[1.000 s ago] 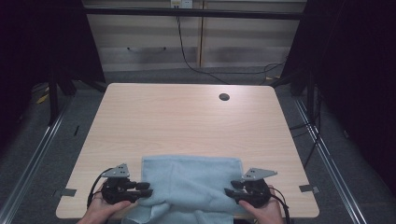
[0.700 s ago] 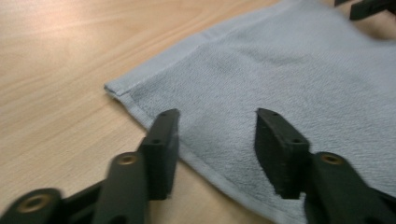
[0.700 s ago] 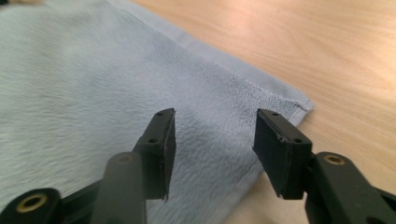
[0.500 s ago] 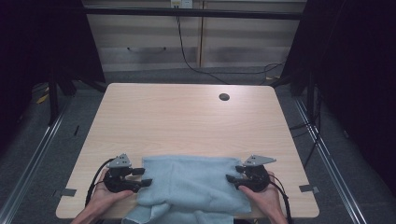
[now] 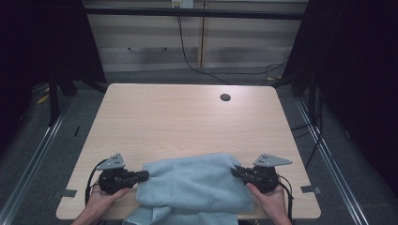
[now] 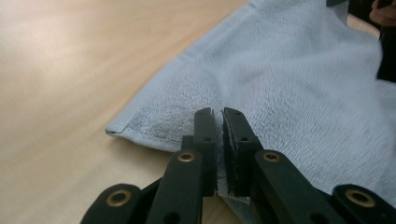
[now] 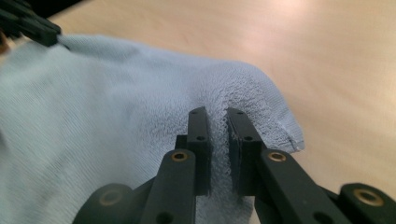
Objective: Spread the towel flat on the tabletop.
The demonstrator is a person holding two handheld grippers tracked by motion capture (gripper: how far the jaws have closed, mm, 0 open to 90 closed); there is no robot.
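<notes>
A light blue towel (image 5: 195, 187) lies between the two claws on the wooden surface (image 5: 187, 122). The left claw (image 5: 144, 175), its jaws just closed, pinches the towel's left edge; the right claw (image 5: 236, 170), likewise just closed, clamps the right corner.
</notes>
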